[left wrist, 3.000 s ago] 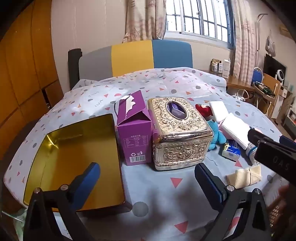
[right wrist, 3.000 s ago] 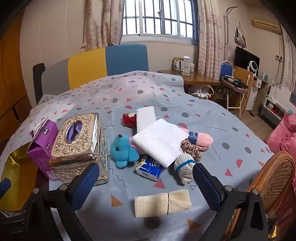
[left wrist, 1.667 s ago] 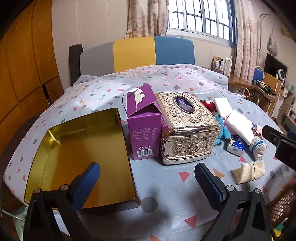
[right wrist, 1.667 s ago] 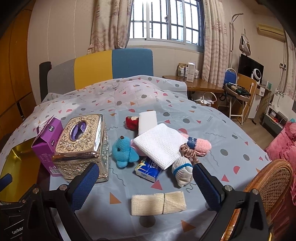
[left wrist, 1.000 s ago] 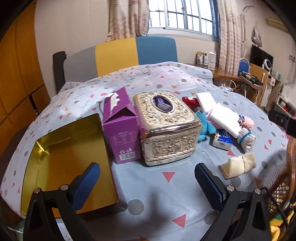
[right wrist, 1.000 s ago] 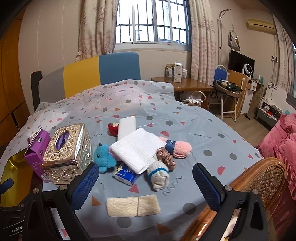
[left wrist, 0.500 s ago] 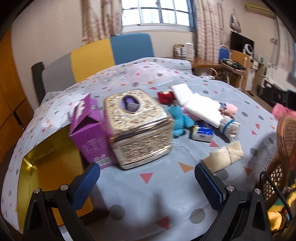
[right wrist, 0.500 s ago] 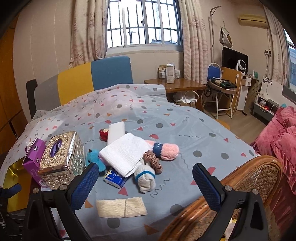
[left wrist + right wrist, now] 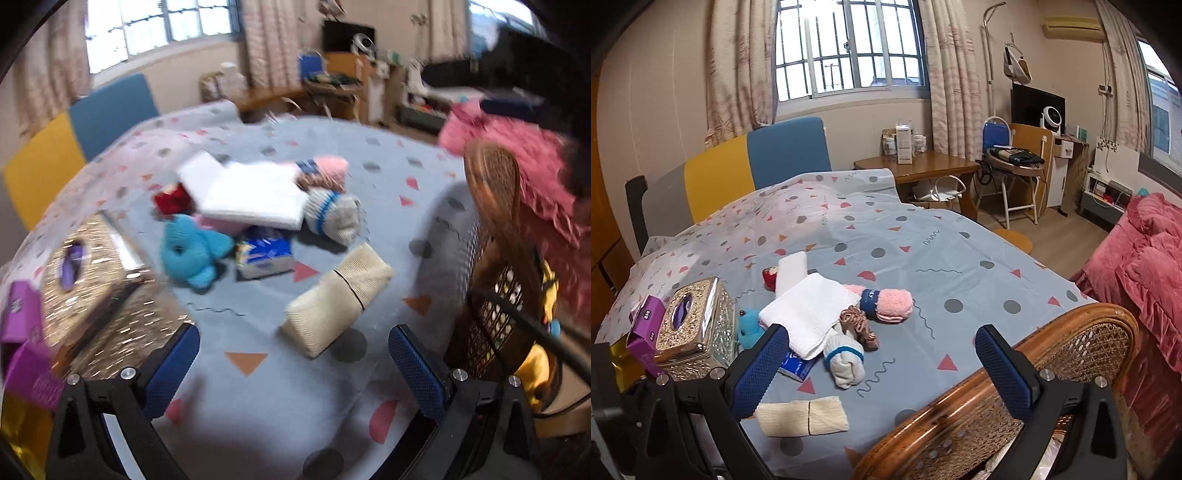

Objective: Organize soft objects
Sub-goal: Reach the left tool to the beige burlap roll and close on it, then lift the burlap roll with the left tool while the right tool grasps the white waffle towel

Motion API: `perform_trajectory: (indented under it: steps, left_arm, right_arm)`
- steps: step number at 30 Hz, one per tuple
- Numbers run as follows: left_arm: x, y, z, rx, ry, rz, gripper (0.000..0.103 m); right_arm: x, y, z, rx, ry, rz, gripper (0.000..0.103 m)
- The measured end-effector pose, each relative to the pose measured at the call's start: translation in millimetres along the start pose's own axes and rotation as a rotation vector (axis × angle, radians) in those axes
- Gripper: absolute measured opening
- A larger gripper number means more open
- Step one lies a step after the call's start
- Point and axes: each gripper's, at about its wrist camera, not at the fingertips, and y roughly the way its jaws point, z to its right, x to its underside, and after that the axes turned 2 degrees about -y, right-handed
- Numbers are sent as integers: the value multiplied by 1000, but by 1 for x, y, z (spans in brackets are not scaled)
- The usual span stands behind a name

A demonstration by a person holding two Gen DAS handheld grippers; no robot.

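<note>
The left gripper (image 9: 293, 363) had swung right from the gold tray, fingers apart, empty, above a ribbed beige cloth (image 9: 338, 297) lying banded mid-length, long axis slanting up-right.

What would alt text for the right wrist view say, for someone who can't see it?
An open right gripper hovers over a patterned tablecloth holding a white towel, pink yarn, a rolled sock, a beige cloth and an ornate tissue box. A wicker chair back sits nearest.
</note>
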Motion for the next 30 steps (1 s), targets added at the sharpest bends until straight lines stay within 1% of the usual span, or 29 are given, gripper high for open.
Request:
perform_trajectory:
  steps: [2, 5, 7, 8, 9, 10, 12, 14, 15, 16, 18, 20, 21, 23, 25, 26, 30]
  left_arm:
    - [-6, 14, 5, 9, 34, -26, 103]
    - [-13, 24, 15, 3, 92, -30, 103]
    - [-16, 31, 18, 21, 114, -52, 103]
    - [-18, 37, 21, 32, 122, -65, 101]
    - [-19, 42, 22, 35, 127, -74, 94]
    - [-20, 50, 25, 37, 134, -91, 90]
    - [-21, 64, 29, 56, 140, -127, 73]
    - [-20, 72, 30, 62, 125, -137, 67]
    - [-19, 73, 30, 76, 113, -129, 59]
    - [-18, 72, 29, 102, 94, -122, 53]
    - [-13, 69, 24, 116, 57, -114, 50]
    - [-5, 62, 21, 112, 41, -99, 48]
    - [-2, 59, 20, 108, 34, -91, 48]
    - [8, 49, 11, 111, -12, -81, 48]
    - [19, 39, 2, 104, -55, -73, 48]
    - [25, 34, -4, 94, -81, -69, 48]
    - [44, 20, -23, 73, -180, -61, 48]
  right_arm:
    - [1, 2, 2, 0, 9, -11, 103]
    - [3, 4, 4, -3, 7, -19, 103]
    - [3, 5, 5, 0, 6, -21, 103]
    - [4, 6, 7, 1, 8, -23, 103]
    - [4, 7, 8, 4, 10, -26, 103]
    - [4, 8, 10, 7, 14, -28, 103]
    - [3, 10, 15, 11, 25, -33, 103]
    - [3, 12, 19, 15, 31, -40, 103]
    - [3, 14, 21, 18, 34, -46, 103]
    - [3, 16, 22, 17, 39, -51, 103]
    - [2, 20, 25, 5, 55, -70, 103]
    - [1, 25, 26, -16, 70, -89, 103]
    - [-1, 28, 26, -34, 76, -95, 103]
    - [-4, 35, 22, -73, 79, -114, 103]
    - [-9, 46, 15, -138, 83, -146, 103]
    - [-13, 56, 9, -187, 89, -174, 103]
    - [-25, 92, -18, -320, 105, -282, 103]
